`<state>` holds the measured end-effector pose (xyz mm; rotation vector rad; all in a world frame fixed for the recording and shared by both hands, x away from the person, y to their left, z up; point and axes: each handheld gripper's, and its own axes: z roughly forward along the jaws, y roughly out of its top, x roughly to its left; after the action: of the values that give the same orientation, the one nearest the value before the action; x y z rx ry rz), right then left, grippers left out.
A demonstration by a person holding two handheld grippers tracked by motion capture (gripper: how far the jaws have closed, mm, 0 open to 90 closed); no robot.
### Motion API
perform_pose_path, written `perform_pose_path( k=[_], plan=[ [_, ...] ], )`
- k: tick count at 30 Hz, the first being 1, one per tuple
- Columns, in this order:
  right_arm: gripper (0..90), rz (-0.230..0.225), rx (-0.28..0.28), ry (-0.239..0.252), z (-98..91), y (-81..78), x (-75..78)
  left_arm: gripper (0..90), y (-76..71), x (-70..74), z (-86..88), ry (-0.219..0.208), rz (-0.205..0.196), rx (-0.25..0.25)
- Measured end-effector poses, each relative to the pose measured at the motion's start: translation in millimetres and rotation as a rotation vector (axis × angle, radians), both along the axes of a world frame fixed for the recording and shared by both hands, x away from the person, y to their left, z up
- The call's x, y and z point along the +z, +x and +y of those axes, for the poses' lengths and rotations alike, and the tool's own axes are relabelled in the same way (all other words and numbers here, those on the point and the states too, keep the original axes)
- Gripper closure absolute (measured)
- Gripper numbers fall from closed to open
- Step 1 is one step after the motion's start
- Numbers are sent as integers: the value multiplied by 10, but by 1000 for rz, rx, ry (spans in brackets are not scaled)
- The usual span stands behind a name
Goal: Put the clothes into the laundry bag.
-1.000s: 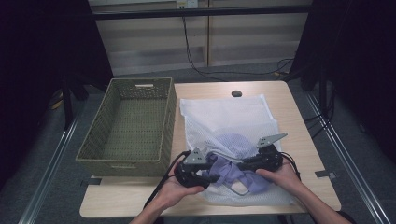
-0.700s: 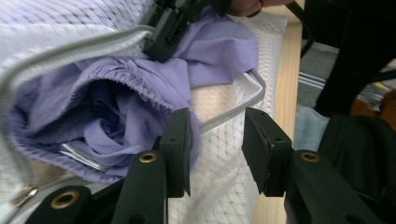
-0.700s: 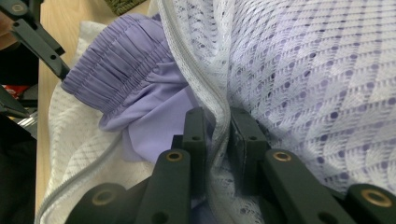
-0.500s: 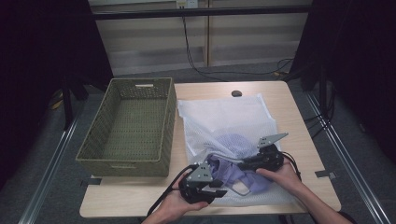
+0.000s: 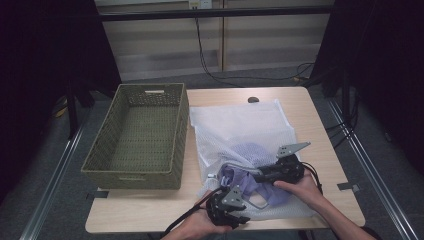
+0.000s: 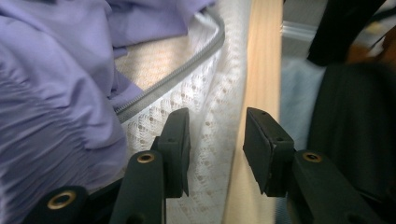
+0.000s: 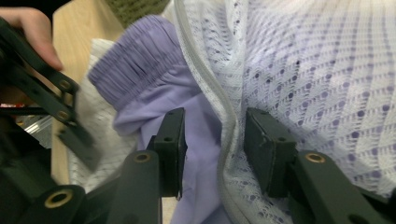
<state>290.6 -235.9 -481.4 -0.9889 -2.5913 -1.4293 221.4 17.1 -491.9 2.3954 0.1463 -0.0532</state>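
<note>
The tabletop (image 5: 300, 107) carries a woven basket (image 5: 140, 135) along its left edge, open side up. Just beside the basket, a white mesh laundry bag (image 5: 240, 125) lies flat from near the far edge down to the near edge, right of the tabletop's middle. A lavender garment (image 5: 245, 152) sits in the bag's near half, part of it under the mesh and part spilling out of the zippered opening toward the near edge; its gathered waistband (image 7: 130, 65) shows in the right gripper view.

The right gripper (image 5: 245, 170) lies across the bag near the tabletop's near right corner, pointing left. Its jaws have just been opening; they stand apart with the bag's zipper edge (image 7: 219, 107) and a fold of the garment between them, the pads not pressing.

The left gripper (image 5: 235, 192) is at the near edge, at the bag's near left corner. Its jaws have just been opening a little and stand moderately apart over the mesh hem and the bare wood beside it, gripping nothing.
</note>
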Motion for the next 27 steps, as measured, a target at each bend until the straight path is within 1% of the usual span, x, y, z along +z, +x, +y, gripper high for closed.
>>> perform_pose_path(
  k=[1,2,3,5,6,7,8,10,11,12,14,15,16,17,18,19,20,21,22,23,24,25,26,27],
  plan=[
    [582,-9,0,10,-6,-11,15,629,-9,-8,-9,-12,2,6],
    [571,-12,-2,16,-11,-19,31,661,-7,-8,-13,-14,7,19],
    [568,-14,-6,19,-18,-26,47,697,6,11,-9,14,-5,20],
    [561,-20,-16,32,-36,-29,73,773,35,-1,2,0,-7,27],
    [561,-26,-24,39,-50,-31,87,798,40,-10,7,-12,1,37],
    [562,-23,-25,55,-62,-37,107,821,48,-15,14,-15,4,37],
    [563,-32,-22,61,-76,-43,132,843,53,-9,17,-6,5,39],
    [567,-52,-16,90,-87,-75,195,875,52,-17,14,-15,17,40],
    [580,-61,-13,102,-86,-95,229,884,56,4,17,14,12,32],
    [587,-71,-3,112,-85,-114,258,889,52,-8,13,-4,19,39],
    [627,-93,2,126,-73,-147,300,893,56,-4,13,2,23,37],
    [692,-99,20,139,-60,-159,312,894,57,-5,13,1,25,37],
    [740,-108,37,137,-41,-172,319,895,57,-17,10,-16,31,37],
    [773,-111,52,129,-6,-184,322,896,64,-18,9,-19,34,29],
    [806,-107,71,120,33,-194,318,896,61,-17,8,-16,27,38],
    [832,-102,81,116,74,-201,305,897,70,0,11,8,27,29],
    [848,-96,94,111,115,-203,288,897,72,-7,8,-1,30,32],
    [859,-83,112,101,167,-200,261,898,72,-21,4,-22,40,37],
    [863,-71,124,94,210,-194,237,899,79,-1,12,11,36,37],
    [873,-60,136,88,249,-187,214,899,78,1,11,13,37,37],
    [875,-49,146,85,279,-180,197,899,75,-8,10,2,37,40],
    [878,-40,159,80,321,-170,173,900,78,-1,9,8,36,40],
    [878,-29,170,71,362,-165,153,899,81,-6,11,4,40,39],
    [871,-18,185,68,399,-158,132,899,80,-15,10,-9,43,40]
  ],
)
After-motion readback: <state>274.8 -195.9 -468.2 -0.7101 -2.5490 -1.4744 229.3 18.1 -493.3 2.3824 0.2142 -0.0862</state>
